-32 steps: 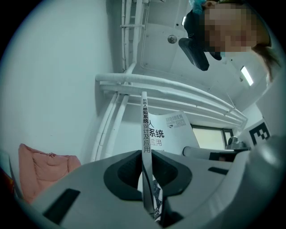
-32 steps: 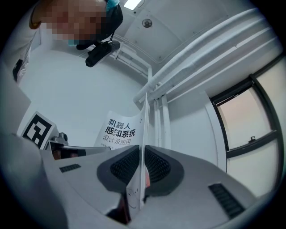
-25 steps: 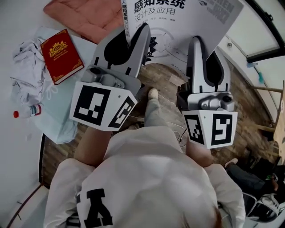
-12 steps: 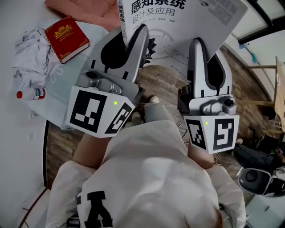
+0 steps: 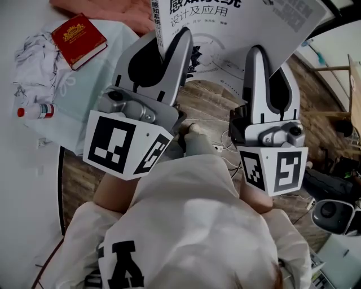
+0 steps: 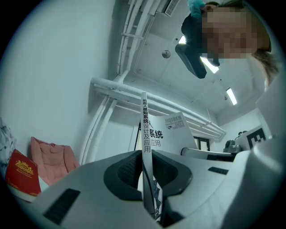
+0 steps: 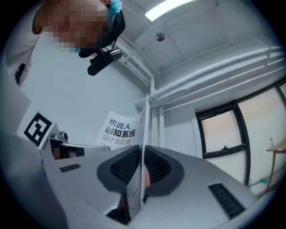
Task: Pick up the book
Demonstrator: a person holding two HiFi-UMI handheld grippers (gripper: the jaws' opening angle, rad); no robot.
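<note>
- White book (image 5: pixel 248 28) with black printed title: up in the air, off the desk, front cover facing the head camera, above the wood floor (image 5: pixel 217 104).
- Held at its lower part by both tools, one at each side edge.
- Left tool (image 5: pixel 165 35): jaws nearly together, clamped on the spine edge of the book. In the left gripper view the spine (image 6: pixel 145 134) upright between the two dark pads of the tool (image 6: pixel 145 154), pads pressed to it on both sides.
- Right tool (image 5: pixel 269 59): jaws nearly together, clamped on the opposite, open edge. In the right gripper view that thin edge of the book (image 7: pixel 144 129) pinched between the ribbed pads of the tool (image 7: pixel 143 150), cover curving away to the left.
- Marker cubes at the rear of both tools, close to a white sweatshirt (image 5: pixel 186 226) with a black letter on it.
- White desk (image 5: pixel 22 169) at the left of the head view, curved dark rim toward the floor.
- Pale blue cloth (image 5: pixel 84 84) over the desk's floor-side edge.
- Red book (image 5: pixel 79 40) with gold crest lying flat on the far end of that cloth.
- Crumpled white patterned garment (image 5: pixel 34 56) just left of the red book.
- Small bottle (image 5: pixel 36 111) with red cap on its side, at the cloth's left border.
- Pink cushion (image 5: pixel 107 8) at the desk's far edge, beyond the red book.
</note>
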